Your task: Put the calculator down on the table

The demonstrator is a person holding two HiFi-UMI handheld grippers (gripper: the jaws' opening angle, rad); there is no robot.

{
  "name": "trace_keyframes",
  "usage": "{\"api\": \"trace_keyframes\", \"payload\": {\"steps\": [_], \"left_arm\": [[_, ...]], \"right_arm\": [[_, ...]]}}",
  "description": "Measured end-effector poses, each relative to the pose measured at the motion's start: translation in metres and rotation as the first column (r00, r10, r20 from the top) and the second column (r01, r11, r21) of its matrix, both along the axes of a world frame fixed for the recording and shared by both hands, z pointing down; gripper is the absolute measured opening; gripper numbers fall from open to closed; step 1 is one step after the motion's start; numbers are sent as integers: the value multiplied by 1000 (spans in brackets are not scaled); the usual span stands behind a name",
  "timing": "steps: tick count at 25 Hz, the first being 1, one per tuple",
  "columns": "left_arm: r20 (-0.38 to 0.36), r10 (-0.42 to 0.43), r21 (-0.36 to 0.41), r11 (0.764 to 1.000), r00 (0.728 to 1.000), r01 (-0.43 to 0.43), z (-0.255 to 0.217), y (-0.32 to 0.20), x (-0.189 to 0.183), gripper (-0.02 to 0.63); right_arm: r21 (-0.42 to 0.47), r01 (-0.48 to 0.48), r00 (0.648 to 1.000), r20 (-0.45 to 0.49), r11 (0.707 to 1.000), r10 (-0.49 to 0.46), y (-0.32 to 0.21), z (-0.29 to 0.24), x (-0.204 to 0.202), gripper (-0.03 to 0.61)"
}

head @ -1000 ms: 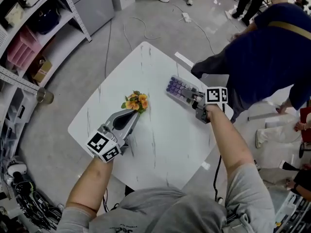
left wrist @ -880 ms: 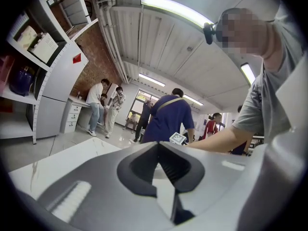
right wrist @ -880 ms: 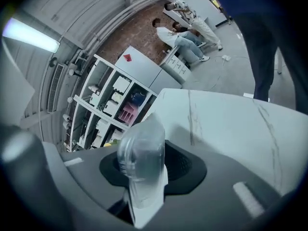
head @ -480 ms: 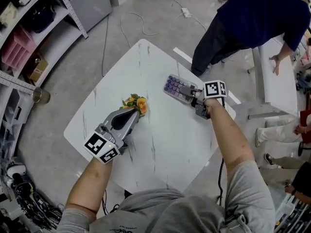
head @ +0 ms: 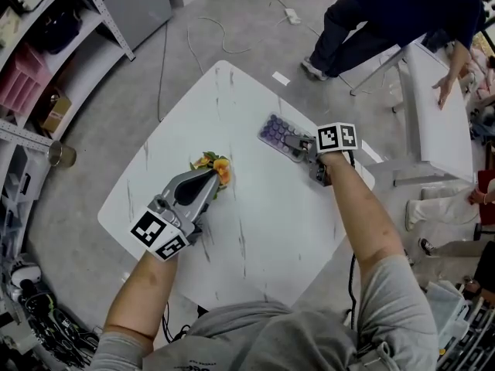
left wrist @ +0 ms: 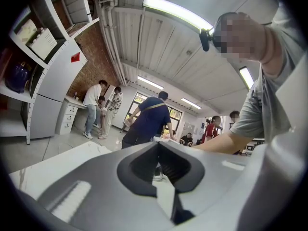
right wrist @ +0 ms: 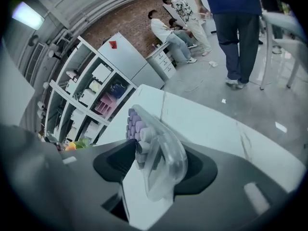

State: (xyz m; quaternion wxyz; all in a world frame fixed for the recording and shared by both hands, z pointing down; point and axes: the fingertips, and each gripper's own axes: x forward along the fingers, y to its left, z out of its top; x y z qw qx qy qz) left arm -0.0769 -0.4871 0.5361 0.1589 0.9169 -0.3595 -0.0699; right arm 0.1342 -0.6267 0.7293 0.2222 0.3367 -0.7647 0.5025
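The calculator [head: 278, 132], clear-cased with purple keys, lies near the far right corner of the white marbled table [head: 255, 222]. My right gripper [head: 302, 144] points down at its near end. In the right gripper view the calculator [right wrist: 150, 141] stands on edge between the jaws of the right gripper [right wrist: 159, 150], which are opening. My left gripper [head: 207, 178] sits at the table's middle left, shut on a small bunch of orange flowers [head: 215, 165]. In the left gripper view the tips of the left gripper [left wrist: 158, 146] meet and the flowers are hidden.
A person in dark blue [head: 387, 10] stands past the table's far corner beside a white bench [head: 429, 103]. Metal shelves [head: 46, 60] line the left. A tin can [head: 60, 154] and a cable [head: 205, 33] lie on the floor.
My right gripper has come down toward the table with the calculator, and its jaws have spread. The left gripper and flowers drifted slightly. The person in blue moved further off.
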Motion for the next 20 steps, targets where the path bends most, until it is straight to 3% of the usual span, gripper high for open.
{"api": "trace_keyframes", "payload": {"steps": [6, 12, 20], "left_arm": [[-14, 0, -13, 1000, 1000, 0, 3, 0, 0, 61], [-17, 0, -14, 1000, 1000, 0, 3, 3, -2, 61], [-19, -11, -5, 1000, 1000, 11, -9, 12, -9, 61]], "right_arm": [[84, 2, 991, -132, 996, 9, -12, 2, 7, 288], [235, 34, 940, -339, 971, 49, -24, -3, 24, 336], [366, -24, 944, -299, 930, 142, -29, -42, 31, 336]]}}
